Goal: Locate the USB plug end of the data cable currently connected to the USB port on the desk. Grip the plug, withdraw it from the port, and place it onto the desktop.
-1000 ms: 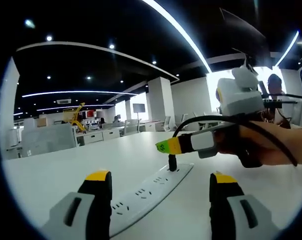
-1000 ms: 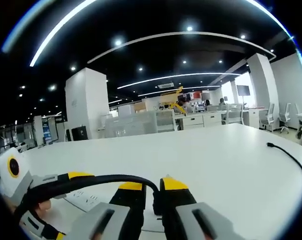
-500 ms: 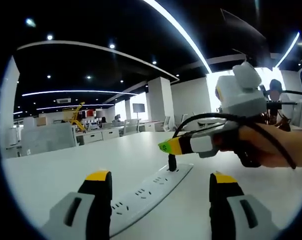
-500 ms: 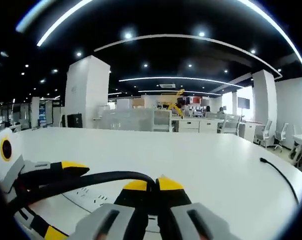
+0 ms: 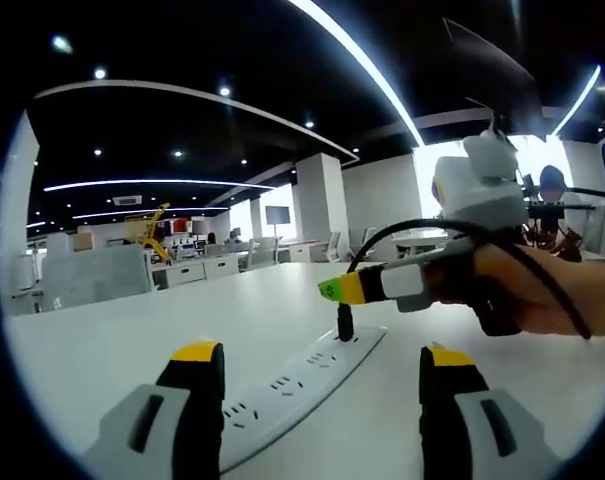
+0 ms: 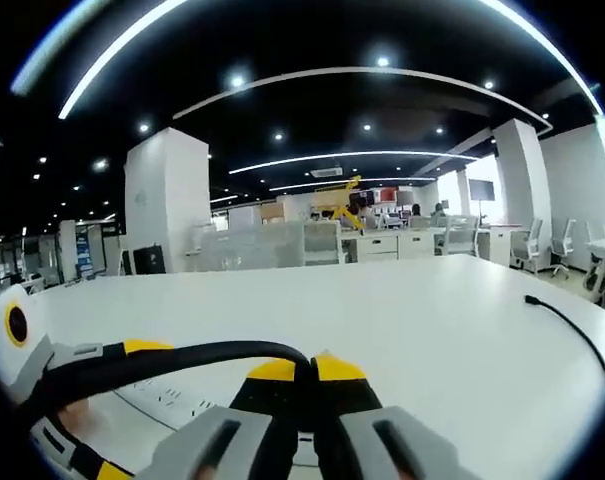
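A black USB plug (image 5: 345,322) stands upright in the far end of a white power strip (image 5: 282,390) on the white desk (image 5: 112,340). My right gripper (image 5: 338,290), held by a hand, comes in from the right and sits on top of the plug. In the right gripper view its yellow-tipped jaws (image 6: 304,368) are pressed together, with the black cable (image 6: 182,358) arcing left out of them. My left gripper (image 5: 322,355) stands open over the near part of the strip, holding nothing.
The cable's other end (image 6: 567,325) lies loose on the desk at the right. My left gripper (image 6: 122,405) shows at the left beside the power strip (image 6: 172,400). Office desks, chairs and pillars stand far behind.
The right gripper's jaws, slightly apart a second ago, have come together on the plug. The plug is still standing in the strip. My left gripper has not moved.
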